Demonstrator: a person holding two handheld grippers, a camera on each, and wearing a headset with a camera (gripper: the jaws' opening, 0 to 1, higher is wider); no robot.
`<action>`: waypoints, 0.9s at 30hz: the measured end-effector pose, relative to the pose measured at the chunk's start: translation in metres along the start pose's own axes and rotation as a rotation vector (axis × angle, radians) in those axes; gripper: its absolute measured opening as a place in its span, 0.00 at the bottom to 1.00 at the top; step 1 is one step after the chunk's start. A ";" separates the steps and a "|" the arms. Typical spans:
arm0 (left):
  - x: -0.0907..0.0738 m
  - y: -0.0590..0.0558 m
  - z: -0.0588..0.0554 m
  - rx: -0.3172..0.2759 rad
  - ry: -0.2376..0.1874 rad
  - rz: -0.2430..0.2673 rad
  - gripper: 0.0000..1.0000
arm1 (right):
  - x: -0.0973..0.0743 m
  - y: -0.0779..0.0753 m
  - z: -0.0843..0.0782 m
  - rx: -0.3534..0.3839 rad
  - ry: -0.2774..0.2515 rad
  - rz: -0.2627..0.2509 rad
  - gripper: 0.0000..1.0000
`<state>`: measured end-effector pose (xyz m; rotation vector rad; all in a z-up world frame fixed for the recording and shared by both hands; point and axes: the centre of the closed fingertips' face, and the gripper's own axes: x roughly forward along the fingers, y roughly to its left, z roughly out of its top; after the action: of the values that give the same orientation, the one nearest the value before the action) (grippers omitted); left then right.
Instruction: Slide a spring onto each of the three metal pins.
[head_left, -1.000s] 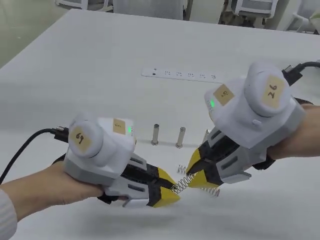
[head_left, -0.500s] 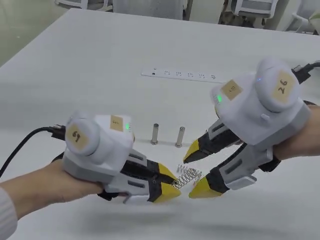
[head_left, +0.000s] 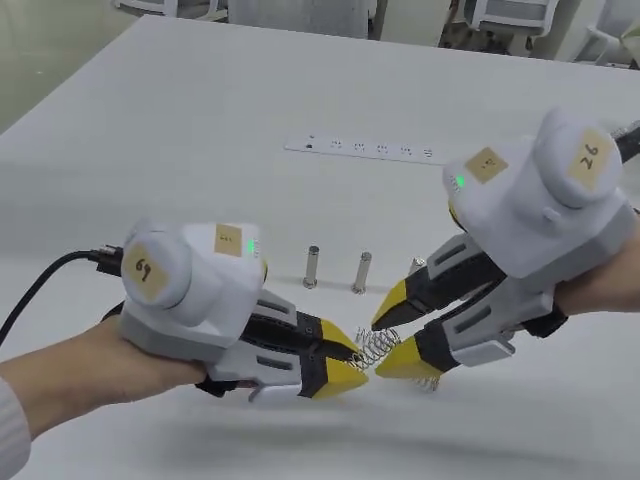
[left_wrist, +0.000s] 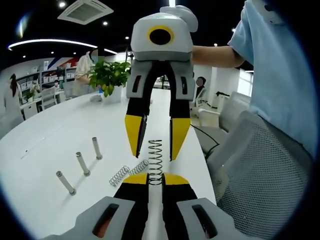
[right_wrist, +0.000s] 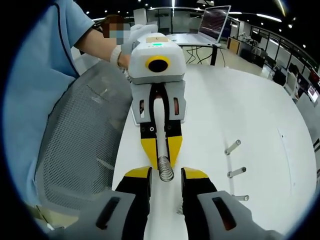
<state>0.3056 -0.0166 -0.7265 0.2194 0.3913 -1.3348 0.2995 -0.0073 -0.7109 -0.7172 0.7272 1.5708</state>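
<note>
At bench centre: left gripper (left_wrist: 155, 179) clamps spring (left_wrist: 155, 154) by one end.
Right gripper (head_left: 393, 340): jaws parted.
Third pin (head_left: 417, 266): half hidden.

Open-plan office, long white desk (right_wrist: 225, 100), mesh chair (right_wrist: 75, 145), monitor (right_wrist: 216, 17), potted plant (left_wrist: 110, 75), ceiling AC (left_wrist: 84, 11)

Bright, even overhead light; fisheye edges warp.
</note>
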 end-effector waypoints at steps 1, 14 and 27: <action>0.000 0.000 0.000 -0.001 -0.002 0.000 0.01 | 0.000 0.000 0.000 0.001 0.000 0.001 0.21; 0.000 0.001 0.005 0.007 -0.026 0.002 0.01 | 0.002 0.002 0.001 0.009 -0.005 0.014 0.15; -0.002 0.003 0.008 0.021 -0.048 0.018 0.01 | 0.004 0.001 0.006 0.012 -0.017 0.017 0.10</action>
<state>0.3097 -0.0169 -0.7185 0.2076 0.3340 -1.3249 0.2977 -0.0009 -0.7102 -0.6894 0.7312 1.5849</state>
